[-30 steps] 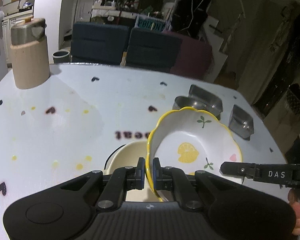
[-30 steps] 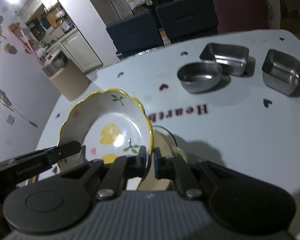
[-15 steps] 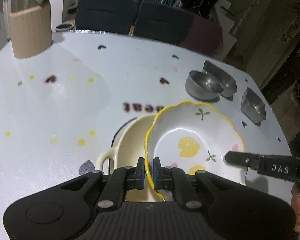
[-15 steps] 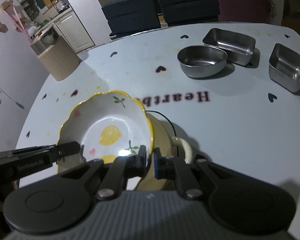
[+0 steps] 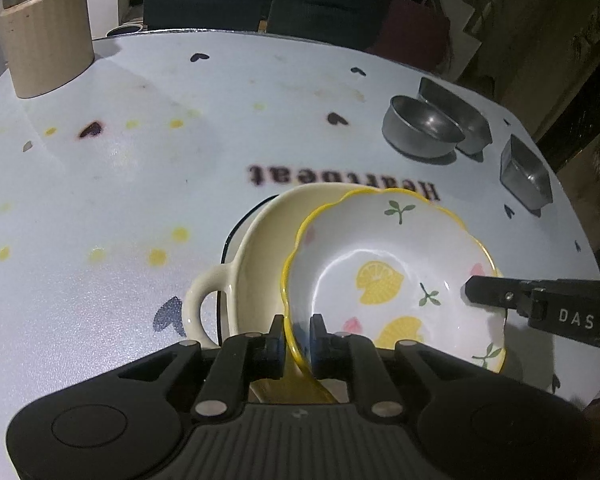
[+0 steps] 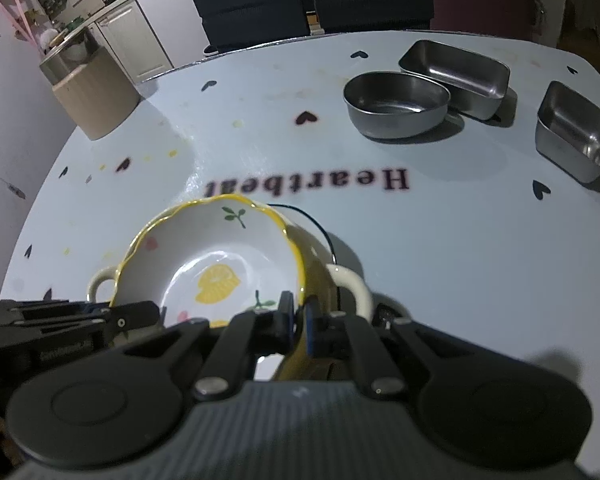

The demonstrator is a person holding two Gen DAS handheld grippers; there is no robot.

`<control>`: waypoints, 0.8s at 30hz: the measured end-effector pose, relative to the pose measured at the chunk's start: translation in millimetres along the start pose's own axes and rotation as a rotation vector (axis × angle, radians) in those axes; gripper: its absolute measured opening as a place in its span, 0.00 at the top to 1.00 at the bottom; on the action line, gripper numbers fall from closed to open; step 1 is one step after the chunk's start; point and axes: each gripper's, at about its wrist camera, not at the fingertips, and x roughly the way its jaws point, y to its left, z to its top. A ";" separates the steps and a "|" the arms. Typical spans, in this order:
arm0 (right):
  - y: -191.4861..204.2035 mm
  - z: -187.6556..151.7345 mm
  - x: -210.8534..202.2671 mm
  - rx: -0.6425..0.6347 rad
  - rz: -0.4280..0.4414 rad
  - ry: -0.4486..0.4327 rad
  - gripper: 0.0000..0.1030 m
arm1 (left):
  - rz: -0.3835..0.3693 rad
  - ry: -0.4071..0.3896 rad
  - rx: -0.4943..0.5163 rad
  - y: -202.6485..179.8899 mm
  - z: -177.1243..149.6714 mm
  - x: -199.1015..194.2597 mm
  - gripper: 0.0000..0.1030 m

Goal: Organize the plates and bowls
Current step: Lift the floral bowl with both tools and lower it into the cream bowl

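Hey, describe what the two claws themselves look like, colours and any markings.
Both are matte black plastic. The left claw and right claw each have two angled link arms with silver pivot pins, blue pads on the fingertips, and a ribbed grey body behind. The right one's finger carries white "DAS" lettering.

Cream two-handled dish (image 5: 260,248) mostly covered by the lemon bowl (image 5: 384,276), only its left wall and one handle clear. Beneath it, something dark-rimmed (image 5: 236,232), just an arc showing, impossible to identify. Canister (image 5: 44,36) cropped at the top edge. Near rim of the bowl lost behind the left gripper (image 5: 294,338).
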 end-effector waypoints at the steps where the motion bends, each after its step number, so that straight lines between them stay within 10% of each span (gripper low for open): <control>1: 0.8 0.0 0.3 -0.005 -0.003 0.001 0.93 | 0.005 0.003 0.003 -0.2 0.0 1.5 0.87; 24: 7.9 -0.5 -0.5 -0.092 -0.026 -0.042 1.00 | -0.004 0.003 0.044 6.4 1.9 -4.9 0.83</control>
